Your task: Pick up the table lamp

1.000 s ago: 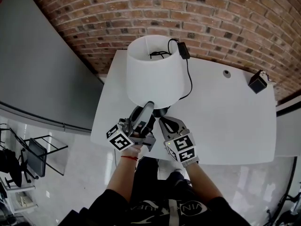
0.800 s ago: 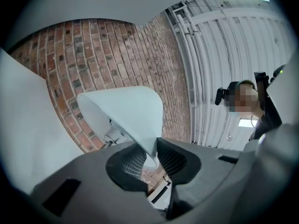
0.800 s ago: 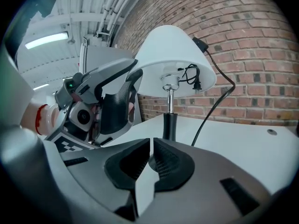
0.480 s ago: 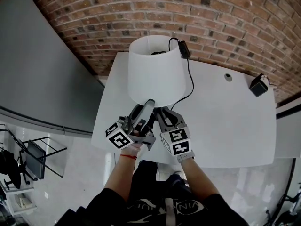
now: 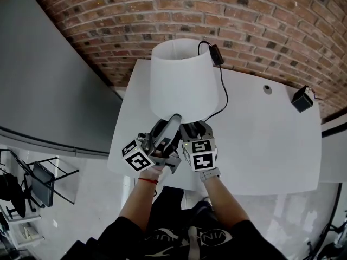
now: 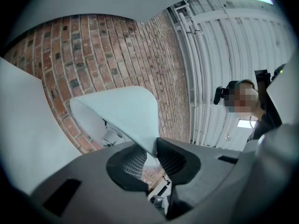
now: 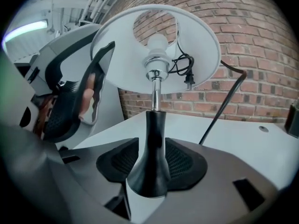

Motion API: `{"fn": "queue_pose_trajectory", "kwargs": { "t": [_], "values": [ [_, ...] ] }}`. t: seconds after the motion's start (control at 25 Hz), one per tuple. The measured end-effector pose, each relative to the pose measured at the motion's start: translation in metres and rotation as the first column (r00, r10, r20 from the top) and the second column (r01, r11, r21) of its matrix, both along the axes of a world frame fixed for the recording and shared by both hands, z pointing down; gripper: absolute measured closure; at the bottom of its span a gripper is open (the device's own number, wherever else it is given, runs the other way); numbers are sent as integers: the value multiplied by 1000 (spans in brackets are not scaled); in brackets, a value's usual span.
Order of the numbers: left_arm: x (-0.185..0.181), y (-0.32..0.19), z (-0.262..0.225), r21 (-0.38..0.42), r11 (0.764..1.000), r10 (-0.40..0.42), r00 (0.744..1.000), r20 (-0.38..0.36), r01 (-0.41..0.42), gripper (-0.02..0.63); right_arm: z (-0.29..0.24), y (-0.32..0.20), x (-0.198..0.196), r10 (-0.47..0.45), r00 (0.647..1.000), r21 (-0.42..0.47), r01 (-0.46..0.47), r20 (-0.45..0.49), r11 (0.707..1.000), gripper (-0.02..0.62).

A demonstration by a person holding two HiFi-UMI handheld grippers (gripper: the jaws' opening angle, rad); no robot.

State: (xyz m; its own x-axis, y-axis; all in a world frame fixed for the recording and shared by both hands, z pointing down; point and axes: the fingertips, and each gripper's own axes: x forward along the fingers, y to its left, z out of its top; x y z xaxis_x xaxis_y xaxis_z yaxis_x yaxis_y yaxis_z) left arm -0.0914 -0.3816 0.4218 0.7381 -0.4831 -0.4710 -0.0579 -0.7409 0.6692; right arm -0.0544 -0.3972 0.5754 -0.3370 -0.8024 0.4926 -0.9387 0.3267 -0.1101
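The table lamp (image 5: 184, 80) stands upright at the near-left of the white worktop (image 5: 260, 145), on the far side of both claws and close to them. Its black stem (image 7: 154, 143), long axis vertical, rises between the jaws of the right claw (image 5: 194, 129). Those jaws are opening wide and do not appear to press it. The left claw (image 5: 171, 124), tilted upward, is closing on the lower rim of the lampshade (image 6: 121, 111), which fills its narrow gap.

The person is wearing a dark top (image 5: 130, 240) with pale lettering across the chest, dark trousers (image 5: 167, 198), a thin red cord (image 5: 147, 181) behind the left hand (image 5: 156, 170), and a black camera rig (image 6: 227, 90) on the head.
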Motion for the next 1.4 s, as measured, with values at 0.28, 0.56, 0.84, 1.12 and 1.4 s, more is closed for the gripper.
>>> {"fn": "queue_pose_trajectory", "kwargs": {
  "t": [0.28, 0.56, 0.84, 1.12, 1.4],
  "values": [
    [-5, -7, 0, 4, 1000, 20, 1000, 6, -20, 534, 5, -16, -7, 25, 1000, -15, -25, -18, 1000, 419],
    [-5, -9, 2, 10, 998, 56, 998, 17, -56, 548, 12, -24, -5, 61, 997, -36, -63, -56, 997, 423],
    [-4, -10, 2, 23, 993, 117, 993, 29, -118, 571, 14, -30, -5, 36, 996, -18, -38, -83, 999, 448],
    [0, -10, -1, 41, 983, 177, 982, 60, -180, 581, 10, -26, -9, 43, 996, 26, -41, -75, 999, 451],
    [-2, -5, -8, 81, 980, 173, 981, 90, -181, 586, 6, -12, -16, 39, 999, 94, -37, -29, 995, 451]
  ]
}}
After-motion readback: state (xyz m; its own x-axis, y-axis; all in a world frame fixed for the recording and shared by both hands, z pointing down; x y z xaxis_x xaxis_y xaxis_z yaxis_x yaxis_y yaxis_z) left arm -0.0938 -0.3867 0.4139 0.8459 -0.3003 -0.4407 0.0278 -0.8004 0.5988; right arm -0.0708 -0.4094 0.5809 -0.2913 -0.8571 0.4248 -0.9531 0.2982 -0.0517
